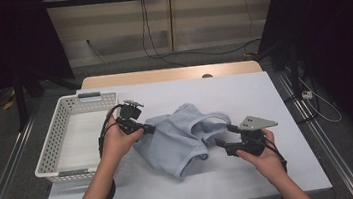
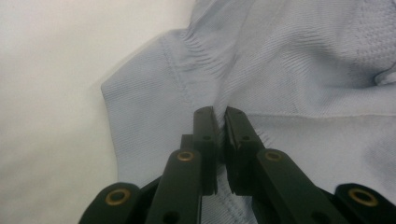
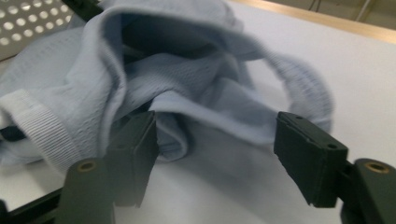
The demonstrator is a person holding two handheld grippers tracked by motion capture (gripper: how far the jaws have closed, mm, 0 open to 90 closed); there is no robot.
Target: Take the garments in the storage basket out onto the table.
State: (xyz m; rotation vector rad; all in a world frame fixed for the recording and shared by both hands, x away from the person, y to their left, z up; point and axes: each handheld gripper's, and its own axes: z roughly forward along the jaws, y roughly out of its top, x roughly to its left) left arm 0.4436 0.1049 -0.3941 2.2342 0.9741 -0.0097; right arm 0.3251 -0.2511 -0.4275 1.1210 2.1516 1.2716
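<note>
A light blue knit garment [image 1: 181,136] lies crumpled at the middle of the white tabletop. My left gripper [image 1: 152,129] is at its left edge, shut on a fold of the fabric [image 2: 261,70]; the left gripper view has the two jaws pinched together with cloth between them [image 2: 220,122]. My right gripper [image 1: 223,143] sits at the garment's right side, open. In the right gripper view the jaws stand wide apart [image 3: 219,149], the left one touching a rolled hem of the garment [image 3: 168,112], with a strap loop [image 3: 303,88] beyond.
A white perforated basket [image 1: 63,142] stands at the left of the table, beside my left hand. The table's wooden far edge [image 1: 171,73] and cables on the floor [image 1: 169,55] lie beyond. Metal rails run along both sides.
</note>
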